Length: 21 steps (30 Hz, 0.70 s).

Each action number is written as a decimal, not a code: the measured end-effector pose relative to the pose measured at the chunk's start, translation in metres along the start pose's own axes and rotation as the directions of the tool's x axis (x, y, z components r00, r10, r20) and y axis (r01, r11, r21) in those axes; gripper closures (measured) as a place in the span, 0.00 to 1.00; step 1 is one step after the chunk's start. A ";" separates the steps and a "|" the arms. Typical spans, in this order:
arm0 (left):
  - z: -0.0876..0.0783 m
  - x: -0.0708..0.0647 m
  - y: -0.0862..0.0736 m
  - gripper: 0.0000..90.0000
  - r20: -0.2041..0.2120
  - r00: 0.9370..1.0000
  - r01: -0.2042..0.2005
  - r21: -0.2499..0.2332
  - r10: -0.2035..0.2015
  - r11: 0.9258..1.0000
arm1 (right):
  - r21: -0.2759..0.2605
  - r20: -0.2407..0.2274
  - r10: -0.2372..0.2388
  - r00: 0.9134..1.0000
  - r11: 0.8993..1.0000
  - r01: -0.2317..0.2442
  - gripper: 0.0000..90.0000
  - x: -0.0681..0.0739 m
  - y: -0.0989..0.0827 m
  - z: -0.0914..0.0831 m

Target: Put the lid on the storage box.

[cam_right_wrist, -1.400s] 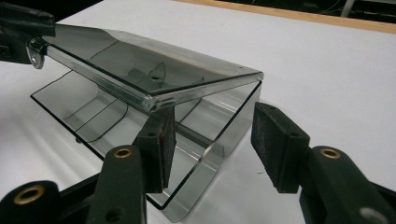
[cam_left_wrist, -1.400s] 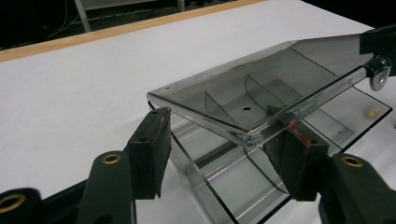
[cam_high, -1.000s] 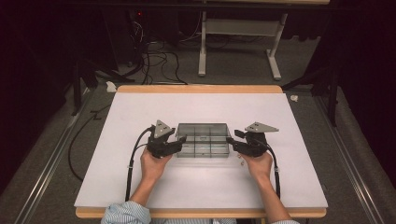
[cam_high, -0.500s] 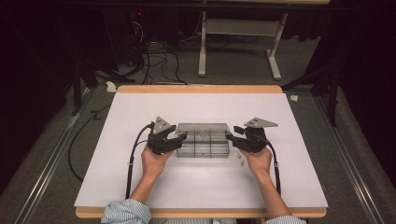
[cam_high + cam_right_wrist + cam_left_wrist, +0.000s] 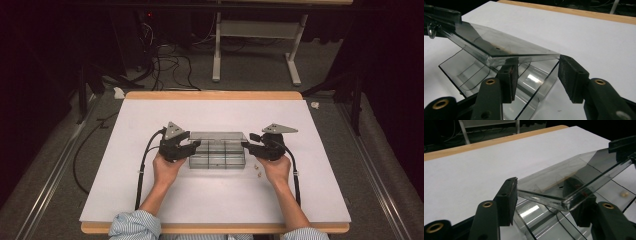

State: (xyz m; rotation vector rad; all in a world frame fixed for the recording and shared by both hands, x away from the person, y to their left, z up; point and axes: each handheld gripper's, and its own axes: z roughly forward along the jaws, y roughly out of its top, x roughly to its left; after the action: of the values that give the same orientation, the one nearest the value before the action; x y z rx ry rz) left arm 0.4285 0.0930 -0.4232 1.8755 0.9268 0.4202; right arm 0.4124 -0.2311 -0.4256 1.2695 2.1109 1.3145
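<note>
A clear plastic box (image 5: 218, 150) with inner dividers sits near the middle of the white table (image 5: 150, 200), between the 2 hands. Its hinged lid (image 5: 564, 180) stands part-raised, tilted above the compartments.

The left claw (image 5: 194, 148) sits at the box's left end. In the left gripper view its jaws straddle the lid's near corner: 1 pad stands just beside the lid edge on the outside, and the other lies under the clear plastic. The jaws have just been closing a little with the lid between them, yet a firm clamp cannot be told.

The right claw (image 5: 248, 146) sits at the box's right end. In the right gripper view 1 pad (image 5: 509, 82) tucks under the lid's front edge, while the other pad (image 5: 571, 77) stands apart from the lid's corner, so these jaws are apart.

Some small pale bits (image 5: 257, 169) lie on the table just beside the box's right front corner, near the right hand (image 5: 274, 170).
</note>
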 end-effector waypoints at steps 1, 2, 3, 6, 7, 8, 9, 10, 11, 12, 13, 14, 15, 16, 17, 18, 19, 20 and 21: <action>0.000 0.001 0.000 0.52 0.001 1.000 0.004 -0.003 -0.004 1.000 | 0.002 -0.001 -0.002 1.000 1.000 0.002 0.57 0.000 0.001 0.000; 0.001 0.001 0.000 0.52 0.003 1.000 0.007 -0.006 -0.007 1.000 | 0.007 -0.003 -0.008 1.000 1.000 0.008 0.57 -0.001 0.003 0.001; 0.001 0.002 0.000 0.52 0.006 1.000 0.012 -0.007 -0.012 1.000 | 0.007 -0.004 -0.007 1.000 1.000 0.007 0.57 -0.001 0.003 0.002; 0.002 0.004 0.001 0.52 0.008 1.000 0.014 -0.003 -0.014 1.000 | 0.003 -0.011 -0.010 1.000 1.000 0.010 0.57 -0.002 0.005 0.005; 0.003 0.004 0.002 0.52 0.005 1.000 0.010 -0.001 -0.010 1.000 | 0.008 -0.016 -0.003 1.000 1.000 0.003 0.57 -0.002 0.006 0.006; 0.004 0.004 0.003 0.52 0.002 1.000 0.002 0.004 -0.002 1.000 | 0.010 -0.019 -0.002 1.000 1.000 0.002 0.57 -0.003 0.006 0.007; 0.004 0.003 0.004 0.52 0.000 1.000 -0.003 0.009 0.003 1.000 | 0.012 -0.021 0.001 1.000 1.000 -0.001 0.57 -0.003 0.006 0.009; 0.005 0.003 0.005 0.52 -0.003 1.000 -0.005 0.011 0.005 1.000 | 0.013 -0.024 -0.003 1.000 1.000 0.003 0.57 -0.003 0.006 0.010; 0.005 0.004 0.006 0.52 -0.003 1.000 -0.004 0.009 0.004 1.000 | 0.012 -0.025 -0.002 1.000 1.000 0.002 0.57 -0.004 0.006 0.011; 0.006 0.004 0.006 0.51 -0.002 1.000 -0.002 0.008 0.002 1.000 | 0.012 -0.028 0.003 1.000 1.000 -0.002 0.57 -0.004 0.007 0.012; 0.006 0.005 0.006 0.51 -0.001 1.000 0.000 0.010 0.000 1.000 | 0.011 -0.030 0.002 1.000 1.000 -0.002 0.57 -0.004 0.007 0.012; 0.007 0.005 0.006 0.52 -0.001 1.000 -0.001 0.013 0.001 1.000 | 0.010 -0.032 0.003 0.999 1.000 -0.002 0.57 -0.004 0.008 0.012; 0.007 0.005 0.006 0.52 -0.002 1.000 -0.001 0.014 0.001 1.000 | 0.011 -0.033 0.002 0.999 1.000 -0.002 0.57 -0.004 0.008 0.013; 0.008 0.005 0.006 0.52 -0.004 1.000 -0.002 0.017 0.002 1.000 | 0.010 -0.035 -0.002 0.999 1.000 0.002 0.57 -0.004 0.009 0.013; 0.008 0.005 0.007 0.52 -0.005 1.000 -0.005 0.021 0.005 1.000 | 0.009 -0.037 -0.005 0.999 1.000 0.005 0.57 -0.004 0.009 0.014; 0.009 0.006 0.007 0.52 -0.006 1.000 -0.008 0.023 0.008 1.000 | 0.011 -0.038 -0.001 0.999 1.000 0.001 0.57 -0.003 0.010 0.014; 0.009 0.006 0.008 0.52 -0.008 1.000 -0.007 0.016 0.007 1.000 | 0.009 -0.039 -0.007 0.999 1.000 0.007 0.57 -0.003 0.011 0.015; 0.009 0.006 0.008 0.52 -0.006 1.000 -0.003 0.010 0.003 1.000 | 0.007 -0.041 -0.011 0.999 1.000 0.012 0.57 -0.003 0.012 0.016; 0.009 0.007 0.008 0.52 -0.005 1.000 0.001 0.006 -0.001 1.000 | 0.009 -0.043 -0.007 0.999 1.000 0.007 0.57 -0.003 0.013 0.016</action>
State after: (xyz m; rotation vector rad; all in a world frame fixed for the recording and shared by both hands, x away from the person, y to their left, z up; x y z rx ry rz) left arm 0.4423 0.0903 -0.4212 1.8801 0.9329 0.4222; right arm 0.4309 -0.2227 -0.4234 1.2473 2.1513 1.3420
